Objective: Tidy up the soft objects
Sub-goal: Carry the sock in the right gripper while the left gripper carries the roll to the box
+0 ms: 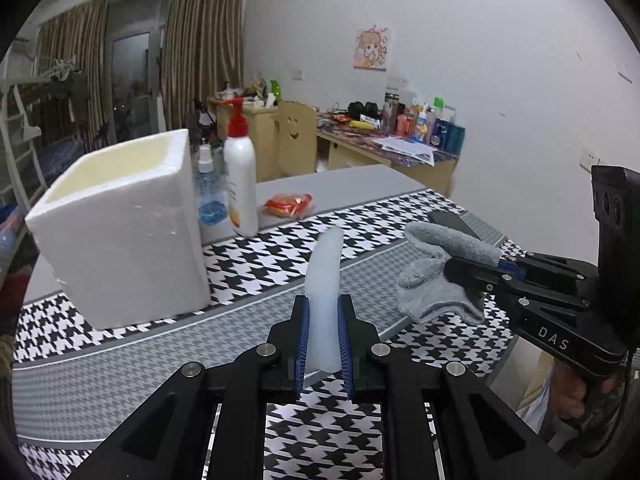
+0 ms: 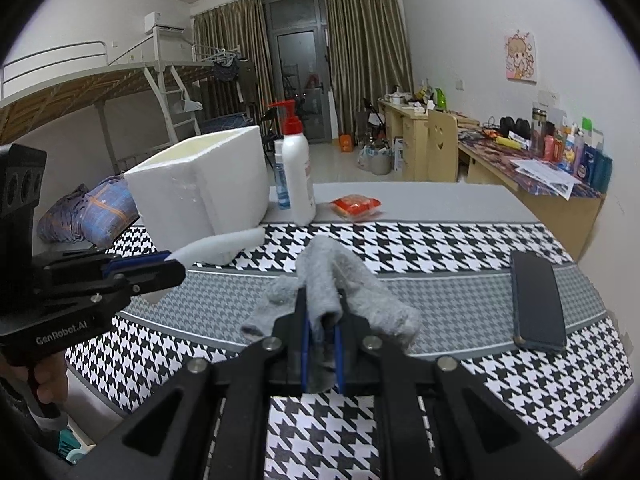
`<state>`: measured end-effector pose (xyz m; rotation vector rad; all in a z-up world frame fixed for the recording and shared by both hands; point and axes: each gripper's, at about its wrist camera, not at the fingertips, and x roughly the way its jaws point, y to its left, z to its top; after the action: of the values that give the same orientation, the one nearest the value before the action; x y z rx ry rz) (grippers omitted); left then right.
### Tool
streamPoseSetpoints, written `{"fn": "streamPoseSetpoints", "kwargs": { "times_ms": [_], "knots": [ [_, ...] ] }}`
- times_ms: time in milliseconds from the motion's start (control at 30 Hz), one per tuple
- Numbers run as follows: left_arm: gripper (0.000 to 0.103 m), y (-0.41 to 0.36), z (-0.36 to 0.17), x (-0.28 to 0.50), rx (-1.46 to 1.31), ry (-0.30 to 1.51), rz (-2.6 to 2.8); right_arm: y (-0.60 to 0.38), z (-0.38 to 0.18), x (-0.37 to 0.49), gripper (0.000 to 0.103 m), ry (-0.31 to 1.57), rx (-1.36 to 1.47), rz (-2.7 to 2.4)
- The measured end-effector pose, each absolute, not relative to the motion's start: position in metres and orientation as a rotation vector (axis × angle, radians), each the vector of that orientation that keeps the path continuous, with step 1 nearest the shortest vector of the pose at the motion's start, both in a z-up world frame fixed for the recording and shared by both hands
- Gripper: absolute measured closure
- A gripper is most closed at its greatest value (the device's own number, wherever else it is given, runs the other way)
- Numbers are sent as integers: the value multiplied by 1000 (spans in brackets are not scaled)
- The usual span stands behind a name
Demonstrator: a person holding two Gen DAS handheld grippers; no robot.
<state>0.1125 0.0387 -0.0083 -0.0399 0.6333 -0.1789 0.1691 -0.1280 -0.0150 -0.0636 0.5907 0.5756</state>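
Between the left gripper's (image 1: 323,334) narrowed jaws, a pale foam strip (image 1: 325,280) clamped and jutting forward, right gripper (image 2: 321,334) pinching a grey sock (image 2: 332,280) above the cloth (image 2: 460,240), foam box (image 1: 120,224) ahead-left, phone (image 2: 538,300) right.

sock (image 2: 340,280): fuzzy grey knit cloth | foam strip (image 1: 324,280): smooth matt white | box (image 1: 120,232): grainy white styrofoam | phone (image 2: 538,300): glossy dark | desk (image 2: 440,248): woven houndstooth cloth
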Motion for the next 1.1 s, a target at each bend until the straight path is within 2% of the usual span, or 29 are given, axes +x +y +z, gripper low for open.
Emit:
{"fn": "streamPoseSetpoints", "kwargs": {
  "times_ms": [1100],
  "knots": [
    [88,103,38,96,-49,499,-39,-69,34,171,90,517,-80,627]
  ]
}}
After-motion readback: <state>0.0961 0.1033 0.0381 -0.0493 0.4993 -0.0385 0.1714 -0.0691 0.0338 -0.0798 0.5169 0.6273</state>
